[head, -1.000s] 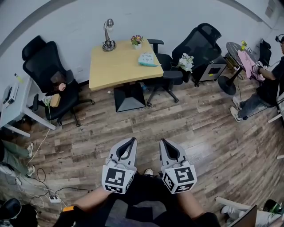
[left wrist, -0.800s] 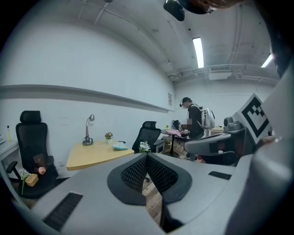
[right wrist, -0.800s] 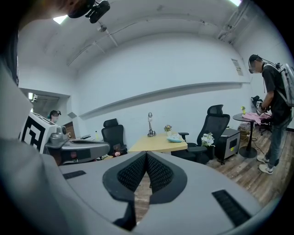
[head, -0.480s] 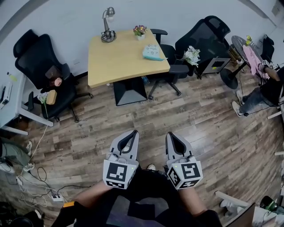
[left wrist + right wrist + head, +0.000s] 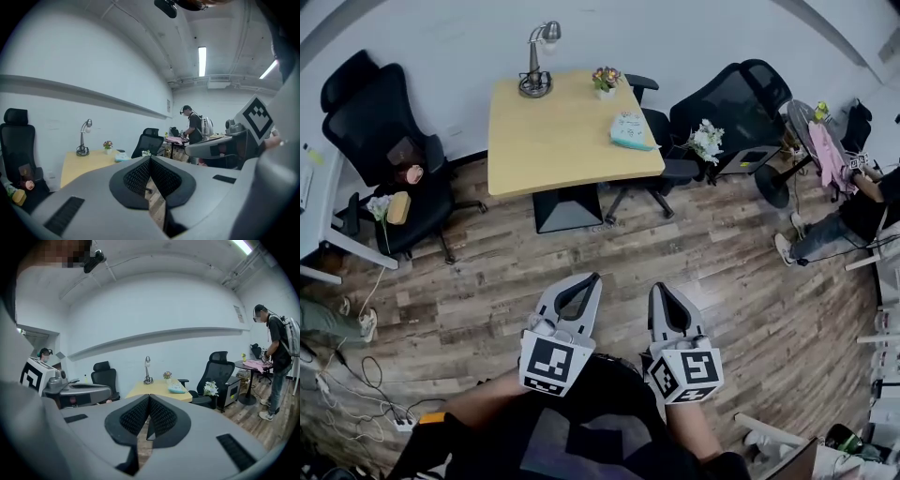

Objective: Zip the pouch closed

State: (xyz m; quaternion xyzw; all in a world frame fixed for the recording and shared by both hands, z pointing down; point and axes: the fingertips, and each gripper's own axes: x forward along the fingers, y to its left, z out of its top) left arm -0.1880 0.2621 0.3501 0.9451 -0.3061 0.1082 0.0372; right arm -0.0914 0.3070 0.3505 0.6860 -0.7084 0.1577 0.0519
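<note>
Both tongs are pressed together and empty, with the pouch lying well ahead of them on the table.
The left tongs (image 5: 594, 278) and the right tongs (image 5: 656, 287) are held side by side at the person's front, over the wooden floor (image 5: 487, 272). On each, the tips meet and nothing sits between them. They point toward a yellow table (image 5: 562, 141) well ahead. The pale blue-green pouch (image 5: 631, 130) lies there near the table's right edge, roughly in line with the gap between the two tongs and touched by neither. Beyond it, at the table's far edge, stand a small pot of flowers (image 5: 606, 79) and, further left, a desk lamp (image 5: 536, 70). A black office chair (image 5: 380, 122) stands off to the left of the tongs. Another chair (image 5: 727, 98) stands off to the right, with white flowers (image 5: 705, 141) beside it. Far out to the right, another person (image 5: 853, 206) is at a small round table (image 5: 802, 122).
</note>
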